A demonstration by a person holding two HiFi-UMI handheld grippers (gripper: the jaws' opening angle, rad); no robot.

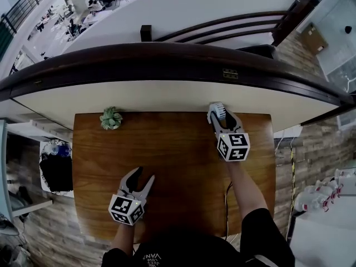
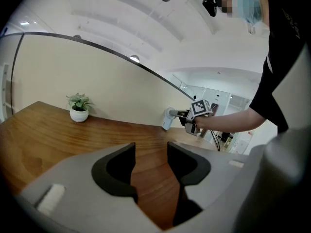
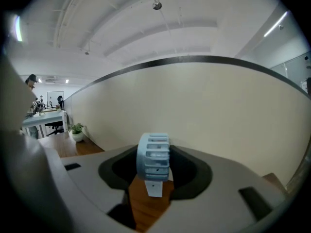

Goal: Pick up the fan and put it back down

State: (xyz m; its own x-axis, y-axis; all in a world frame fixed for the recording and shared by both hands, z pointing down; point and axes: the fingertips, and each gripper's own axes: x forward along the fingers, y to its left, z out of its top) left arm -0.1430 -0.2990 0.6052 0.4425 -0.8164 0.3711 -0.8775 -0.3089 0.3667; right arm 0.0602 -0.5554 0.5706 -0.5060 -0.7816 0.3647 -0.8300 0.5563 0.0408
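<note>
A small light-blue fan on a white stand sits between the jaws of my right gripper at the far right of the wooden table, close to the curved wall. In the right gripper view the fan's round cage fills the gap and both jaws press on its sides. The left gripper view shows the fan low over the table's far edge; I cannot tell whether its stand touches the wood. My left gripper hovers over the near left of the table, open, with only bare wood between its jaws.
A small potted plant stands at the table's far left corner. A cream curved wall with a dark rail runs right behind the table. A cable hangs by the near right side. A bin sits on the floor to the left.
</note>
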